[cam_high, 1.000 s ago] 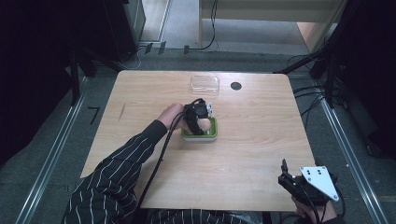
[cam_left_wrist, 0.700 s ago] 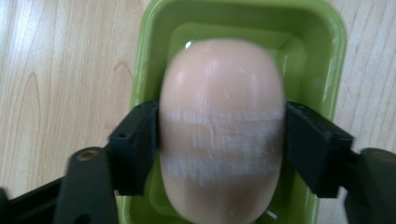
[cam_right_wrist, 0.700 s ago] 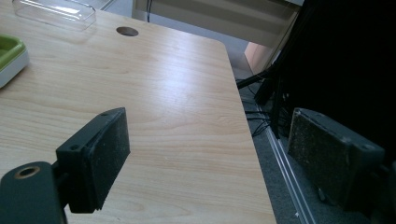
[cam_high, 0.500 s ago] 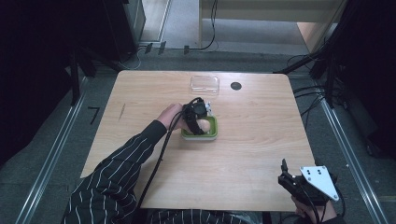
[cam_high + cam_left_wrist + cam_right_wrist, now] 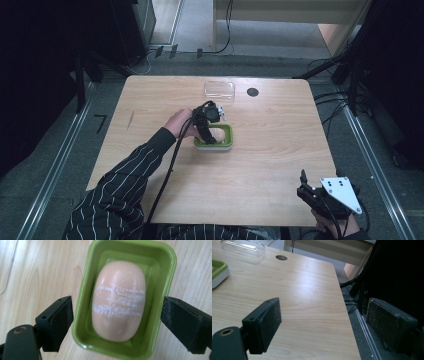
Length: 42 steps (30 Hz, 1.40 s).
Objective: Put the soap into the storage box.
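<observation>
Left gripper view looks straight down on a peach-coloured soap bar [image 5: 118,301] lying in a green soap dish [image 5: 160,255] on the wooden surface [image 5: 32,270]; the bar's long axis runs away from the camera, across the line between the jaws. The left tongs [image 5: 117,322] stand wide open, straddling the dish with pads just outside its long sides, holding nothing. The right tongs [image 5: 334,325], also wide open and empty, hover at the surface's near right corner, well apart from the dish, so the left hand is nearer.
</observation>
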### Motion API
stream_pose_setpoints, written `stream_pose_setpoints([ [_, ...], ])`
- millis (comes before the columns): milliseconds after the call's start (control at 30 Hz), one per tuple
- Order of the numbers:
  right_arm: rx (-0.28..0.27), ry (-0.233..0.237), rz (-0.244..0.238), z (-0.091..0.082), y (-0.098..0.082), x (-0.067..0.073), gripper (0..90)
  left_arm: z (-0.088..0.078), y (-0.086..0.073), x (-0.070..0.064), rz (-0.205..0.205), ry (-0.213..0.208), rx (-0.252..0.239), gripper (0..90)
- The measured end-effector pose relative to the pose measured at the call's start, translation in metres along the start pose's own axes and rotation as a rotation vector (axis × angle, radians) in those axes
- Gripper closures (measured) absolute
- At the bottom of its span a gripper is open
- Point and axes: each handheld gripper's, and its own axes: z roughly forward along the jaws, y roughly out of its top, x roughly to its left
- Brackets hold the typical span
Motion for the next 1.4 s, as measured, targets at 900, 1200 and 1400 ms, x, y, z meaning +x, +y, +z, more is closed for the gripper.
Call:
stream_pose_setpoints([
  [900,-0.013,0.033,-0.004,0.006,0.005,0.006,13.6,-0.033,-0.043,-0.039,-0.148,0.026,0.099,1.3],
  [1200,-0.017,0.041,-0.013,0.009,0.007,0.008,13.6,-0.041,-0.065,-0.059,-0.203,0.045,0.090,1.2],
  [1400,-0.016,0.051,-0.015,0.011,0.008,0.010,13.6,-0.044,-0.081,-0.072,-0.221,0.050,0.098,1.2],
])
